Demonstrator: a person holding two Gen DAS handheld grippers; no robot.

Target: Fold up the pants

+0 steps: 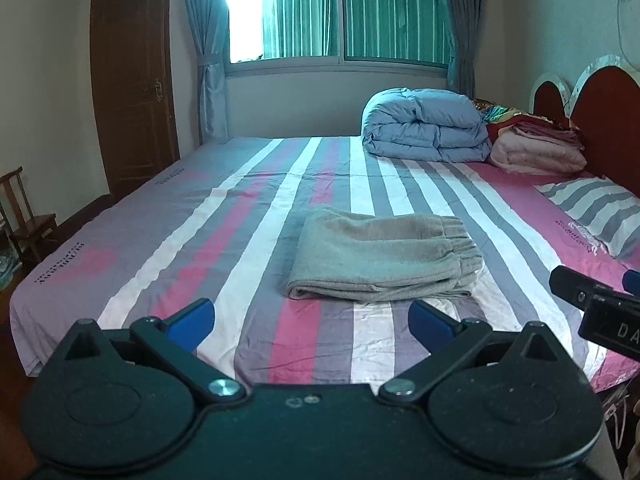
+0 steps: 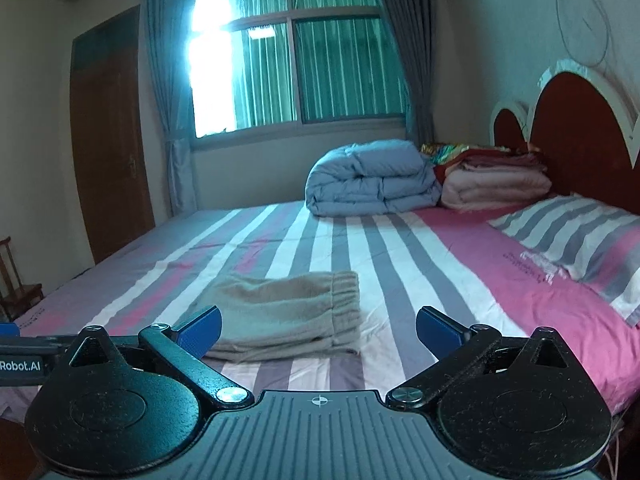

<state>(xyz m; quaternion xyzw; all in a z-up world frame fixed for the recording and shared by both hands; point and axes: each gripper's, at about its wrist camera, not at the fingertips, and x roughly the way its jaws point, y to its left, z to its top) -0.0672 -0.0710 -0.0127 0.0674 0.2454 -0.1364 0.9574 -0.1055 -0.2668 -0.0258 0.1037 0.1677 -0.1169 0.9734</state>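
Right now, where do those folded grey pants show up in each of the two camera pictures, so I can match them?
Left wrist view: the folded pants lie in the middle of the striped bed, just beyond the open left gripper.
Right wrist view: the pants sit low and left of centre, behind the open right gripper.
Shared landmark: the rolled blue duvet near the headboard.

Your right hand-held gripper is poking in at the left view's right edge, which is cutting off most of it, so you cannot tell how its jaws stand there. The pants are lying partly behind a blue fingertip in the right view. The pillow is running off the frame. The small print on the bed sheet is too tiny to read. The chair is perhaps half showing.
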